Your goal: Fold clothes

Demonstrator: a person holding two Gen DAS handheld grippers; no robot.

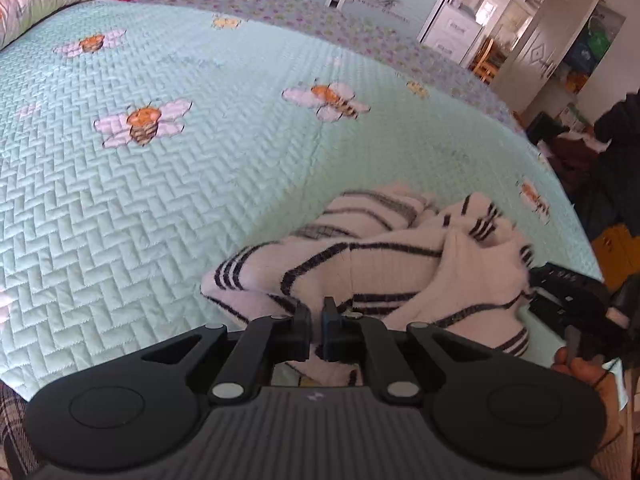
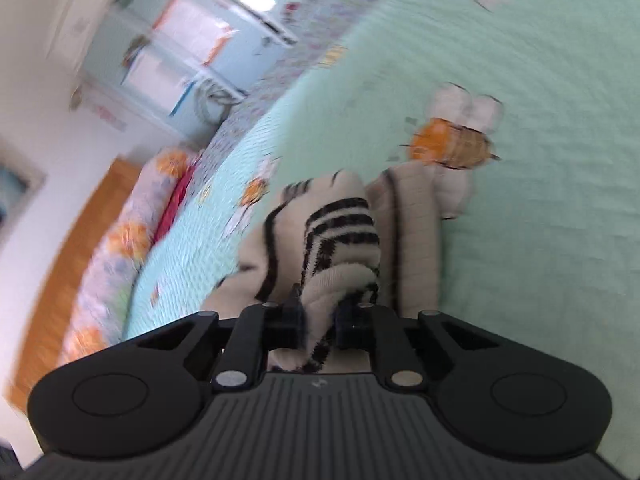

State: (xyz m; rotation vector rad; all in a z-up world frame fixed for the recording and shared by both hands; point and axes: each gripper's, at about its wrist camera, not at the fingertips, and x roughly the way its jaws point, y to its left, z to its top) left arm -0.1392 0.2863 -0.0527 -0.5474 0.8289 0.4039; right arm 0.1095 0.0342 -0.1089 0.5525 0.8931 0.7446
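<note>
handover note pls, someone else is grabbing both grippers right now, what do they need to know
Left gripper: shut, pinching an edge of the striped sweater.
Right gripper: shut on a bunched fold of the same sweater; its view is blurred.
Where: the sweater is crumpled in a heap near the front edge of the green bee quilt; the rest of the bed is open space.
Done: both grips taken, no fold visible yet.
Left: probably spread the sweater flat on the quilt, then fold sleeves and body.
</note>
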